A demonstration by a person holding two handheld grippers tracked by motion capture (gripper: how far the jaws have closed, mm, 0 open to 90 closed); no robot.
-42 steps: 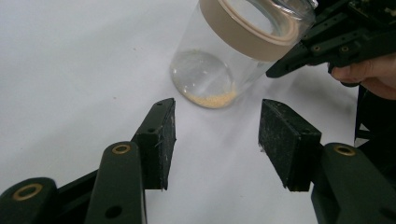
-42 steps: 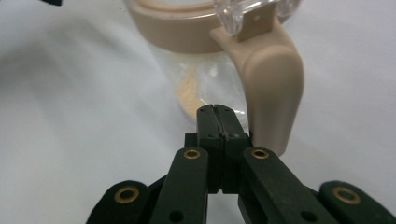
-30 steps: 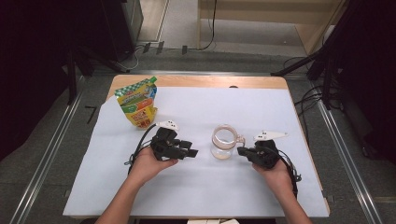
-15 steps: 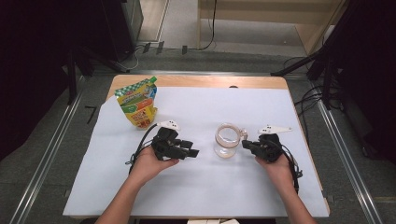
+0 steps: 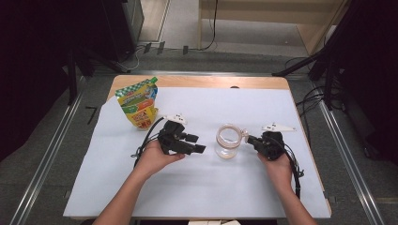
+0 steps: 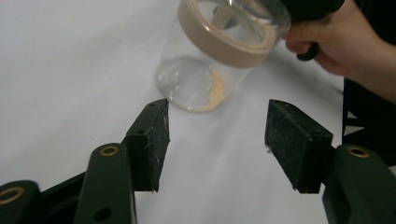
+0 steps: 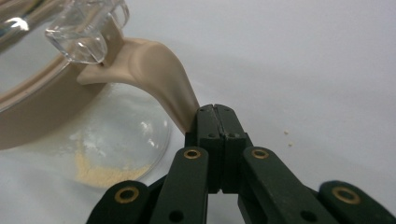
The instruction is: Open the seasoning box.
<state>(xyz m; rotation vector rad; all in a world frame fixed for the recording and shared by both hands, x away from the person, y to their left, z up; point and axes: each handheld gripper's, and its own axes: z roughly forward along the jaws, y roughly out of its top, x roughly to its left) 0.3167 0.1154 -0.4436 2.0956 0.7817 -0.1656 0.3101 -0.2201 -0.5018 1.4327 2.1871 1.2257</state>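
One white sheet point(image 5: 197, 187) on table | left gripper point(image 5: 196, 143) fingers released, just opening | right gripper point(image 5: 251, 139) fingers grasping jar handle point(image 7: 159, 70)

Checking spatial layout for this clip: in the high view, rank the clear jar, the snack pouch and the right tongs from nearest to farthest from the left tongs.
1. Clear jar, just right of the left tongs.
2. Right tongs, beyond the jar, clamped on its handle.
3. Snack pouch, behind, far-left of the table.

Both forearms reaching in over the table, left gripper point(image 5: 195, 145) held level in the left hand point(image 5: 157, 157), jaws apart and just opening, nothing between them, right gripper point(image 5: 250, 139) in the right hand point(image 5: 277, 164), jaws closed on the jar's handle point(image 7: 159, 74)
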